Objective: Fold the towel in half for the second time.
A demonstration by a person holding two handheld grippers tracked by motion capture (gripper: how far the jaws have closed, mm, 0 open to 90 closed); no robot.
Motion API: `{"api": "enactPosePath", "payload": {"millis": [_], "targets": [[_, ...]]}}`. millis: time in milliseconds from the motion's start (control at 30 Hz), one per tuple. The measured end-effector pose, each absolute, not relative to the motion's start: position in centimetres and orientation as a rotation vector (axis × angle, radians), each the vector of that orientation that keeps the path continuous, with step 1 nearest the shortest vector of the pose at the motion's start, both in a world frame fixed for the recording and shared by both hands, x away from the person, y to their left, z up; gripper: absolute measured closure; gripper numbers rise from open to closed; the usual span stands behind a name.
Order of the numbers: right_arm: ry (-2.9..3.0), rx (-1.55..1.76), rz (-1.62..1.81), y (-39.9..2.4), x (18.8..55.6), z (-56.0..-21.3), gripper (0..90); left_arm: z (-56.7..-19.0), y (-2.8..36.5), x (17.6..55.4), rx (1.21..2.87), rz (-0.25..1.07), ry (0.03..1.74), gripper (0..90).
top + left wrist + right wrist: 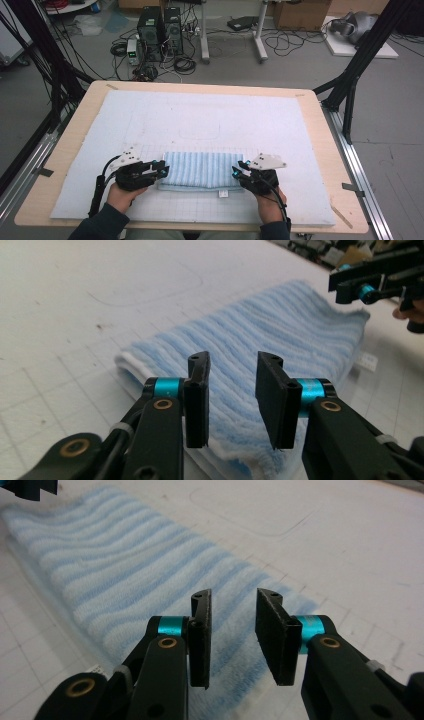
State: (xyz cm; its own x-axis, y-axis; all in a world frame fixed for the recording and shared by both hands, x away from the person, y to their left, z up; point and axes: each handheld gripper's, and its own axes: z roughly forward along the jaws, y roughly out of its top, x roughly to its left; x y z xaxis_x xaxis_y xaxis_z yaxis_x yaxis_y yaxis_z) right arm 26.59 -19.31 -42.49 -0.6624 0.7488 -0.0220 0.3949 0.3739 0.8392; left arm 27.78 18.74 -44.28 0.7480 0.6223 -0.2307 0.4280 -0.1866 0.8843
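A folded towel (202,170) with pale blue and white stripes lies on the white mat near the table's front edge. My left gripper (162,170) is at the towel's left end and my right gripper (239,170) at its right end. In the left gripper view the jaws (232,360) stand apart over the towel (280,325) with nothing pinched; the right gripper (372,282) shows at the far end. In the right gripper view the jaws (234,596) are likewise apart above the towel (125,570). A small white label (223,193) sticks out from the front hem.
The gridded white mat (200,115) covers most of the wooden table (75,130), with free room behind the towel. Beyond the far edge are computer towers (160,30), cables and black frame posts (360,60) on the floor.
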Motion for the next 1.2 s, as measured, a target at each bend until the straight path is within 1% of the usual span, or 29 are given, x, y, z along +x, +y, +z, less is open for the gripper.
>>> {"api": "enactPosePath", "payload": {"millis": [167,467,600,667,700,800,867,900,967,1033,1067,1133,1200], "targets": [[2.316,0.983,1.112,-18.6,26.2,-43.6,65.3,-44.9,17.9,27.3,1.967,0.219,0.800,71.6],[2.382,0.956,1.046,-19.0,25.4,-44.1,62.8,-45.1,18.0,26.4,2.006,0.238,0.790,73.4],[2.368,0.978,1.105,-19.5,25.1,-44.5,62.7,-45.0,17.9,26.3,2.006,0.244,0.792,73.4],[2.363,0.988,1.130,-19.8,25.2,-44.4,60.3,-44.8,18.2,26.5,1.982,0.225,0.801,71.5],[2.357,1.003,1.147,-19.9,25.2,-44.1,59.1,-44.6,18.3,26.7,1.968,0.229,0.801,69.2],[2.296,1.003,1.253,-20.4,25.7,-43.1,56.9,-43.9,18.8,27.6,1.879,0.221,0.820,63.7],[2.273,1.009,1.256,-20.4,26.5,-42.4,56.1,-43.5,19.1,28.3,1.826,0.241,0.821,60.5],[2.264,1.012,1.258,-20.3,26.9,-42.2,56.2,-43.3,19.1,28.7,1.803,0.250,0.824,58.8],[2.248,1.016,1.250,-20.1,28.0,-41.8,57.1,-42.8,19.1,29.7,1.777,0.271,0.819,58.7],[2.248,1.027,1.249,-19.8,29.2,-41.7,60.1,-42.4,19.0,30.9,1.768,0.281,0.826,59.1],[2.247,1.030,1.251,-19.5,29.7,-41.8,63.8,-42.3,18.9,31.5,1.769,0.285,0.841,59.8],[2.271,1.041,1.247,-19.0,30.8,-42.1,67.8,-42.4,18.6,32.6,1.788,0.284,0.856,62.5],[2.299,1.037,1.206,-18.3,31.7,-42.5,69.4,-42.7,18.2,33.5,1.817,0.288,0.874,64.4]]}}
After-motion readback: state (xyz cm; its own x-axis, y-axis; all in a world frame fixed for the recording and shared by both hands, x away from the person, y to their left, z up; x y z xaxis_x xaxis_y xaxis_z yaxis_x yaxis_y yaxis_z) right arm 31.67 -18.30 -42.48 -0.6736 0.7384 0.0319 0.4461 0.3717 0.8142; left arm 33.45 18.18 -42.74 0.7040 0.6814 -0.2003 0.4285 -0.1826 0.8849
